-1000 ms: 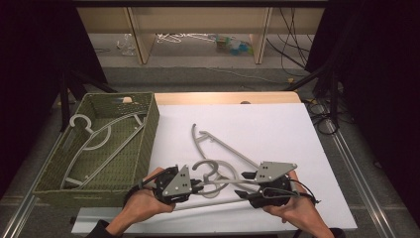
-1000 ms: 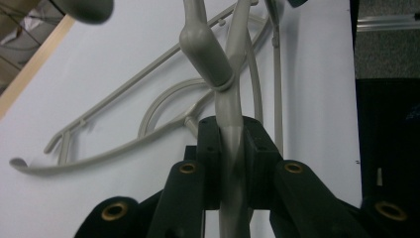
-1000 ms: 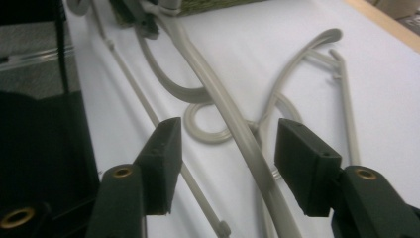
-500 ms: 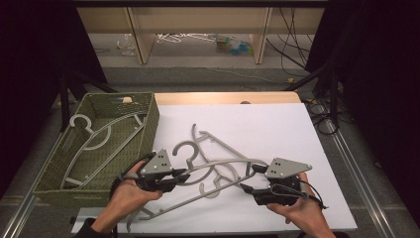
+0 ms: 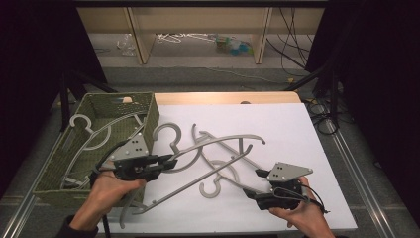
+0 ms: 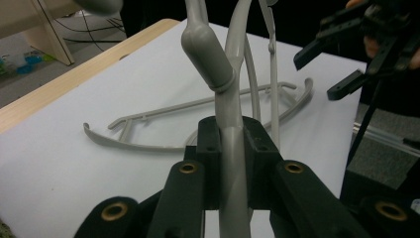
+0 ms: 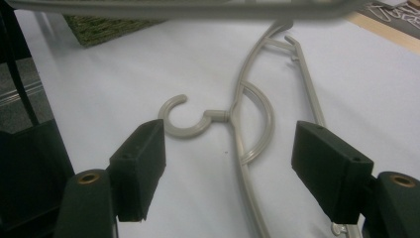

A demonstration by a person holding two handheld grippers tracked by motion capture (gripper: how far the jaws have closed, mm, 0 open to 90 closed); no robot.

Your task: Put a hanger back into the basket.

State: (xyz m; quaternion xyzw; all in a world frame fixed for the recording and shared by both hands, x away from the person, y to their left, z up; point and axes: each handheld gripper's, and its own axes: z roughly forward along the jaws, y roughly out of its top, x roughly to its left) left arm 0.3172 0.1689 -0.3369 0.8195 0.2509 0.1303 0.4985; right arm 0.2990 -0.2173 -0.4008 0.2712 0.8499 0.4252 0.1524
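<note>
My left gripper [image 5: 167, 161] is shut on the neck of a grey plastic hanger [image 5: 190, 183] and holds it tilted above the white table, close to the basket's near corner. In the left gripper view the jaws [image 6: 230, 146] clamp the hanger's stem [image 6: 208, 54] just below the hook. A second grey hanger [image 5: 218, 192] lies flat on the table, and the right gripper view shows its hook [image 7: 173, 126]. My right gripper [image 5: 254, 183] is open beside it; its jaws [image 7: 233, 168] have just been opening, with nothing pressed between them.
A green woven basket [image 5: 151, 116] stands at the table's left with several grey hangers [image 5: 89, 130] inside. The white table top [image 5: 297, 148] has a wooden strip along its far edge. Shelving and cables lie on the floor beyond.
My left hand has lifted the hanger and carried it left towards the basket. The right jaws have widened, and the right hand has stayed in place.
</note>
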